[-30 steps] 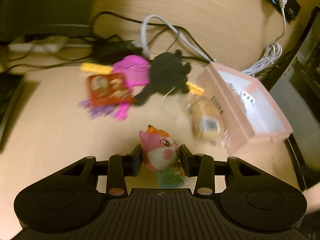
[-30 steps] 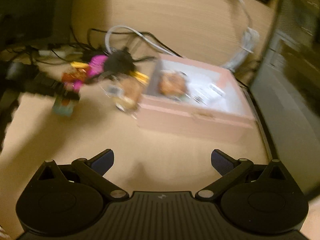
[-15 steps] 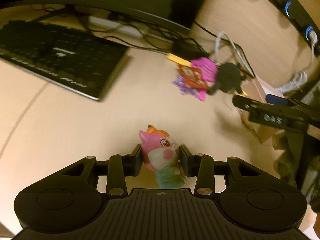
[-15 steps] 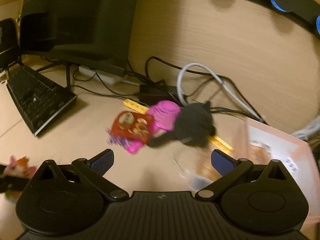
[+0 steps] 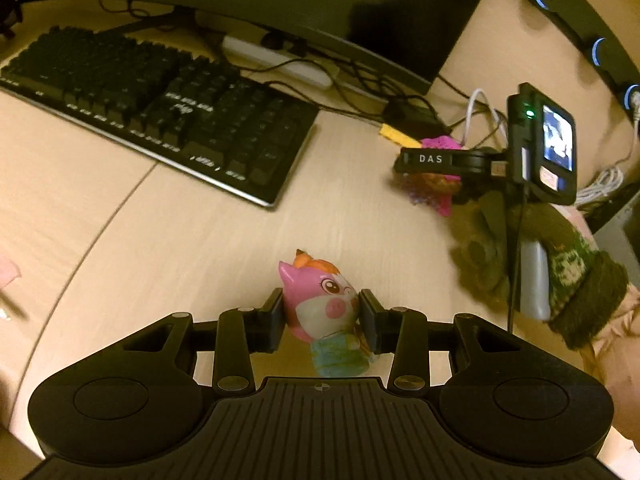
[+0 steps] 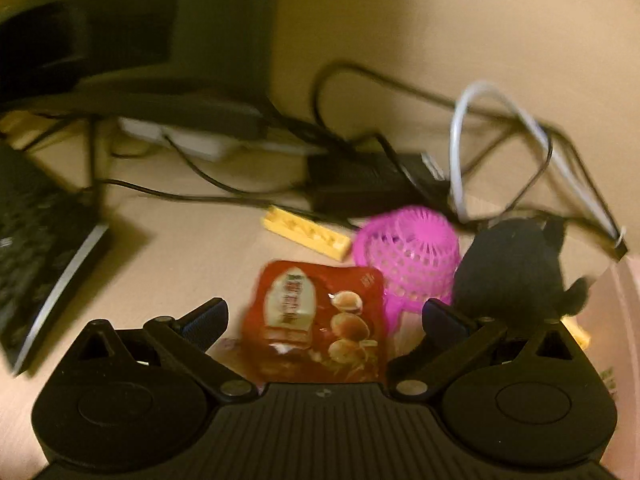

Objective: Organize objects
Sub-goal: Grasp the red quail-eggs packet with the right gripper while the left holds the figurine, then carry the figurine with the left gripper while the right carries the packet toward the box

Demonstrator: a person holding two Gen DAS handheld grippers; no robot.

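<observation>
A: Holding firm, the left hand-held gripper (image 5: 320,312) has the pink pig toy (image 5: 322,300) pinched between both pads, lifted above the surface (image 5: 200,232), well in from its near edge.

B: And the right hand-held gripper (image 6: 324,316)?

A: Spread wide, gripping nothing. The red snack packet (image 6: 320,320) lies flat between its fingers, so I'd say it is lining up a pick.

B: What sits beyond the packet?

A: The magenta mesh basket (image 6: 408,256) is just behind it, a black plush (image 6: 516,272) beside that, then a yellow block (image 6: 304,232). Cables (image 6: 460,136) and a power strip (image 6: 180,140) run along the far edge; the keyboard (image 5: 160,112) is off toward the far left.

B: Next move?

A: Probably lowering and closing on the packet's edges. It's thin and flat, so the fingers need to get under or pinch a crinkled side. Where the pig should go, I cannot tell.
</observation>
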